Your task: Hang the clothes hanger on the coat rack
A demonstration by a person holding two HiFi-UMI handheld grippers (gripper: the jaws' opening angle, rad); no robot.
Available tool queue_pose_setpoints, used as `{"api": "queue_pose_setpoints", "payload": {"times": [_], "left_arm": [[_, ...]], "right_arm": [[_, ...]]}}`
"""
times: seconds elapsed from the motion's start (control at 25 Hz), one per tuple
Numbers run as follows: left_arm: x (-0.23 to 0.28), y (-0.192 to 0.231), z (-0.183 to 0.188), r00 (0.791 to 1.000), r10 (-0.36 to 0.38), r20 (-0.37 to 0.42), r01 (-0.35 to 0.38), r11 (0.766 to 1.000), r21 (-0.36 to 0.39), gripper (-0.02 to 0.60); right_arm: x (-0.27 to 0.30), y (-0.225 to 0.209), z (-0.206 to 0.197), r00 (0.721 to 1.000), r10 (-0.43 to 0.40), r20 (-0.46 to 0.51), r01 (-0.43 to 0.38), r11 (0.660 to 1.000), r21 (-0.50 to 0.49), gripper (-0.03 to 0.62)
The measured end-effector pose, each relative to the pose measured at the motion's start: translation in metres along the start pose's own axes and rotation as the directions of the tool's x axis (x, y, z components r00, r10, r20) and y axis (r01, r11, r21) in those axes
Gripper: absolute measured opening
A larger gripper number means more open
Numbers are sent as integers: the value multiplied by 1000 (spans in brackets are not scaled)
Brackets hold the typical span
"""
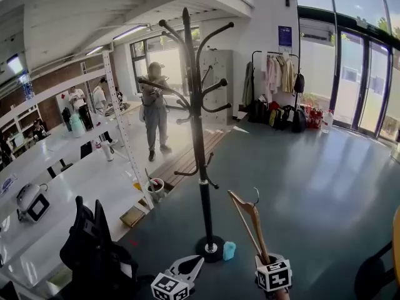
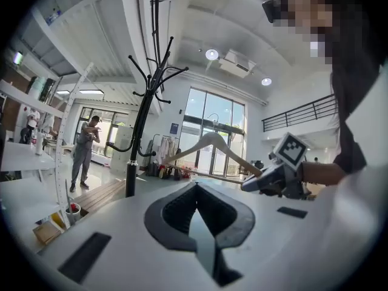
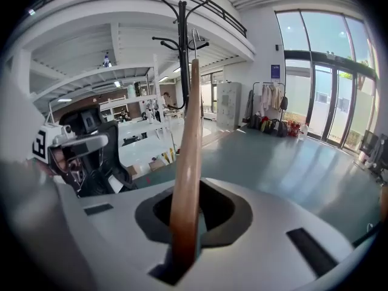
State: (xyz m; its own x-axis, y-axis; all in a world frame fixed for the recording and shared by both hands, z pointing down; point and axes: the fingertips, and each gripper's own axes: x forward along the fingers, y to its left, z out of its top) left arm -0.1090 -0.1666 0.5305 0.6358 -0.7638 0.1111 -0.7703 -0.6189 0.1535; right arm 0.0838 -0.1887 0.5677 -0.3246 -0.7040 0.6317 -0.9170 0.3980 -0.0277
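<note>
Grey floor [image 1: 312, 186] under the coat rack [image 1: 197, 136], a pale-blue container [image 1: 229, 250] just beside its base

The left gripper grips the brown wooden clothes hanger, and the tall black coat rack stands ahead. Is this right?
Not quite. The right gripper grips the brown wooden clothes hanger, as the right gripper view shows; the left gripper holds nothing. The tall black coat rack does stand ahead.

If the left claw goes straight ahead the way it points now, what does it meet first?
Probably the wooden hanger held by the right claw; the coat rack stands left of that line. Depth is unclear.
</note>
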Motion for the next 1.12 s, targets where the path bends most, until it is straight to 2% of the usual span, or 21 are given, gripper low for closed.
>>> {"api": "queue_pose_setpoints", "payload": {"times": [0.2,0.48,0.68,1.12], "left_arm": [[-10,42,-3,998,-55,-25,54,999,-3,0],[-7,80,1,997,-75,-31,74,997,-24,0],[2,92,5,997,-69,-25,68,997,-38,0],[37,122,19,1000,12,6,-11,999,-52,-2]], "right_arm": [[21,-2,63,996,-89,33,89,996,13,44],[45,-8,131,992,-113,61,113,994,8,44],[67,-10,173,992,-98,76,98,995,-3,44],[121,-30,274,992,-41,121,50,996,-74,44]]}}
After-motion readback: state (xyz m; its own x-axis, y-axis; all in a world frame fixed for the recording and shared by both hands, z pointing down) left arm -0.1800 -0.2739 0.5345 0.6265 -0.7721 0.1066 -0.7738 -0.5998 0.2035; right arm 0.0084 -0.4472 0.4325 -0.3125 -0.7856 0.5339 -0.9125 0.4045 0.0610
